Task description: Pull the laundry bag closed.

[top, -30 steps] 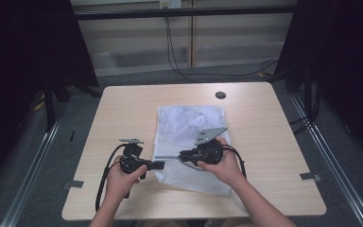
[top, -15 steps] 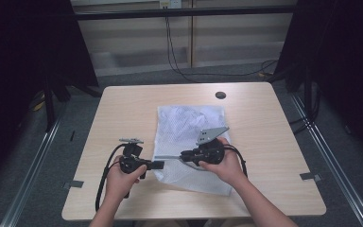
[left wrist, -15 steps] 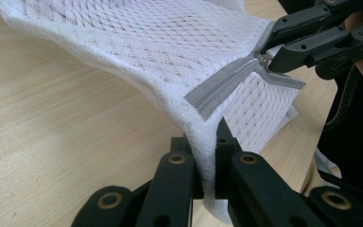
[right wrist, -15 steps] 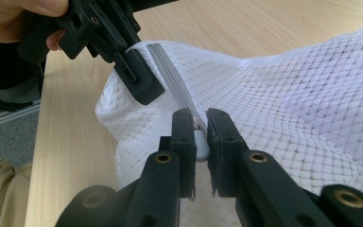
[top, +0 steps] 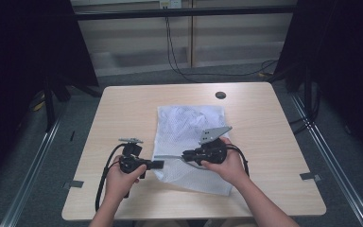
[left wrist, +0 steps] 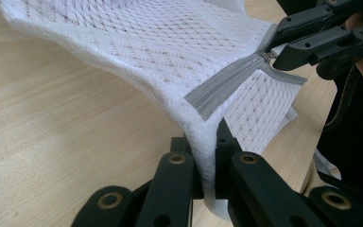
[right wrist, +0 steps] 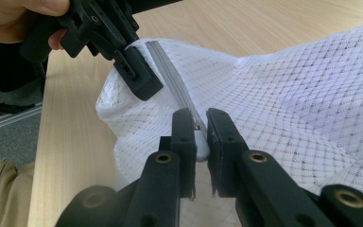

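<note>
A white mesh bag [top: 189,127] lies flat in the middle of the table, its near left corner lifted. In the left gripper view my left gripper [left wrist: 208,165] is shut on that corner's white edge, just below the end of the grey zipper [left wrist: 227,82]. My right gripper [right wrist: 199,137] is shut on the small pale zipper pull, with the zipper [right wrist: 170,71] running away from it toward the other gripper. From above, the left gripper [top: 158,164] and the right gripper [top: 185,155] face each other a short way apart, with the zipper stretched between them.
The light wooden table [top: 123,109] has a small black round cap [top: 220,95] near its far edge. Cables trail from both grippers toward the front edge. Dark curtains and metal rails flank the table on both sides.
</note>
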`<state>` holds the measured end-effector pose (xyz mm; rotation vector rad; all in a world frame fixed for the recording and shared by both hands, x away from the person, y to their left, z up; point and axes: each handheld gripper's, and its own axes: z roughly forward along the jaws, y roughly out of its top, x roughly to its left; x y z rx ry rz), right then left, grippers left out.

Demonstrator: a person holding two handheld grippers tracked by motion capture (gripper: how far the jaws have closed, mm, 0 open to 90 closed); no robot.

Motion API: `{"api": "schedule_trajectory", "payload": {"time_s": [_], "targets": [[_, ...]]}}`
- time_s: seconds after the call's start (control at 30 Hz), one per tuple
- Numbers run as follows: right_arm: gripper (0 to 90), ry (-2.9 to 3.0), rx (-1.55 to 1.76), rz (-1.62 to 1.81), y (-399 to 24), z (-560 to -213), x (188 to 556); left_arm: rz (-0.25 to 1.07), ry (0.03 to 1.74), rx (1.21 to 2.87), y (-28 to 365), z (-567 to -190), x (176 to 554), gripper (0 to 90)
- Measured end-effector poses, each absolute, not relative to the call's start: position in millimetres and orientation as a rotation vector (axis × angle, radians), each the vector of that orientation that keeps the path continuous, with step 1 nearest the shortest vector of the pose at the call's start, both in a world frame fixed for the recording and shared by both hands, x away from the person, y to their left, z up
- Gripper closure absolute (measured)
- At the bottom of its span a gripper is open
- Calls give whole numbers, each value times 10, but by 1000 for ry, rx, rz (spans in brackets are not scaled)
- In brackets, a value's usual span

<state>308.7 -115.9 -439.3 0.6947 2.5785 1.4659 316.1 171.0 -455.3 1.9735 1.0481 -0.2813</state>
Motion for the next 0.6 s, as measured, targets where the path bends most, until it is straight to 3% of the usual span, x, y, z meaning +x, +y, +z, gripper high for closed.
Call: {"api": "schedule_trajectory", "payload": {"time_s": [0.6], "targets": [[820, 2573, 707, 1475, -1251, -4414, 3074, -283, 1052, 1979, 1698, -4555, 3154, 893]]}}
